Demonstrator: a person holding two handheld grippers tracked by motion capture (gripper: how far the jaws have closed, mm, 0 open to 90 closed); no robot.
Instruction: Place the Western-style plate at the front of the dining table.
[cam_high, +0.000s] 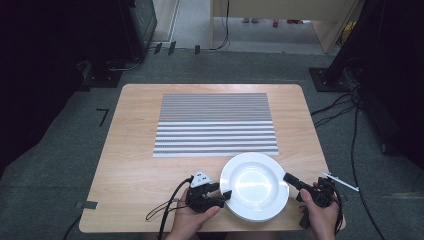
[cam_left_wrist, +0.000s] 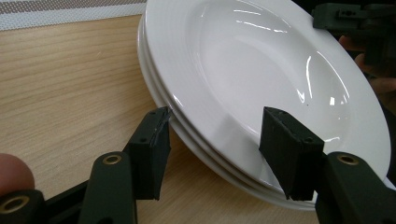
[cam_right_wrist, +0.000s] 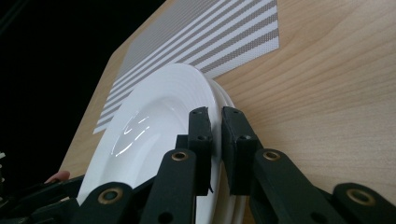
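High: plates (cam_high: 255, 186) sitting on table (cam_high: 130, 165) near mat (cam_high: 216, 124), between both grippers | Left: left gripper (cam_left_wrist: 215, 140) spreading wide around plates' rim | Right: right gripper (cam_right_wrist: 215, 140) pinching top plate's rim

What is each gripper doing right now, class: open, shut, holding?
Left gripper: open, jaws astride the plates' rim.
Right gripper: shut on the top plate's rim.

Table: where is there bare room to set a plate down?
The striped placemat is bare, as is the wood strip left of it and the near-left table corner. The near-right is crowded: the plate stack sits there with the left gripper and right gripper at its rim.
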